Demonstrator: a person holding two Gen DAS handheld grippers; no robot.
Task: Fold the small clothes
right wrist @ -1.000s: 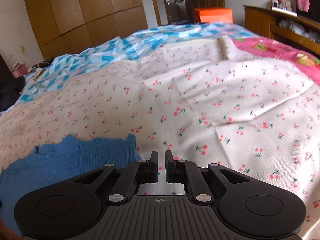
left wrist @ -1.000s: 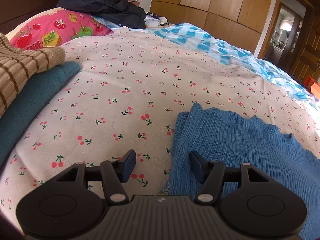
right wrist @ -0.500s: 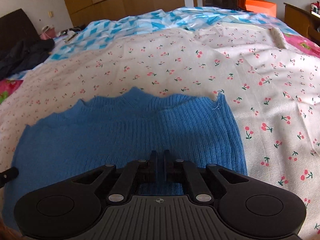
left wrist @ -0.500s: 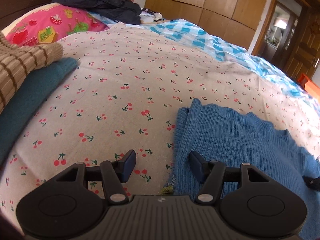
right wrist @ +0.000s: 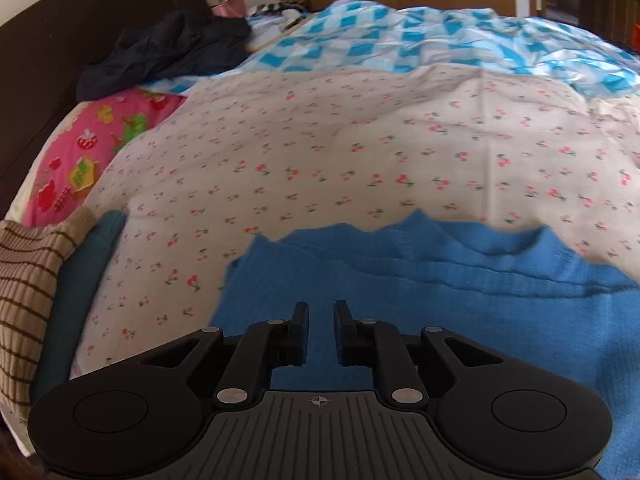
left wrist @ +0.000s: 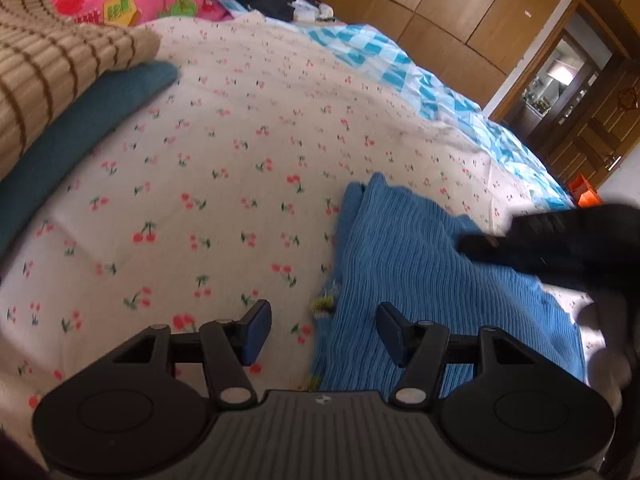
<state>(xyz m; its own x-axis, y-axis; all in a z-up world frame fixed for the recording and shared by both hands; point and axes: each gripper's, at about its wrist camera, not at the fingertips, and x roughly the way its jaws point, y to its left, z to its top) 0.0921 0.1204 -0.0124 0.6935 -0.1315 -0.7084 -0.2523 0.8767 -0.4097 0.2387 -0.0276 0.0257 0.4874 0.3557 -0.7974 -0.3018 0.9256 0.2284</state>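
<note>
Lying on the bed: bright blue ribbed knit sweater (left wrist: 420, 264), spread flat on the cream bedsheet printed with small red cherries (left wrist: 224, 184).
Left gripper (left wrist: 323, 332): black, with blue pads, held over the sweater's left edge; one finger stands above the bare sheet, the other above the knit.
Left jaws: about half open, with the sweater's edge below the gap and nothing pinched.
Right gripper (right wrist: 321, 330): black, low over the sweater's near part, pointing toward its scalloped far edge.
Right jaws: a narrow gap that has just been widening; blue knit shows through the gap, and no cloth is caught between the pads.
Right gripper seen from the left camera: a dark blurred shape at the sweater's right side.
Sweater edge nearest the left gripper: a small yellow-green tag or trim (left wrist: 325, 303) shows there.
Folded stack: beige knit with brown stripes (right wrist: 24, 300) on top of a teal knit garment (right wrist: 80, 300), well apart from the blue sweater, to its left.
Behind the stack: pink pillow with fruit prints (right wrist: 92, 160).
Far side of the bed: blue-and-white checked quilt (right wrist: 400, 40) and a dark crumpled garment (right wrist: 168, 48).
</note>
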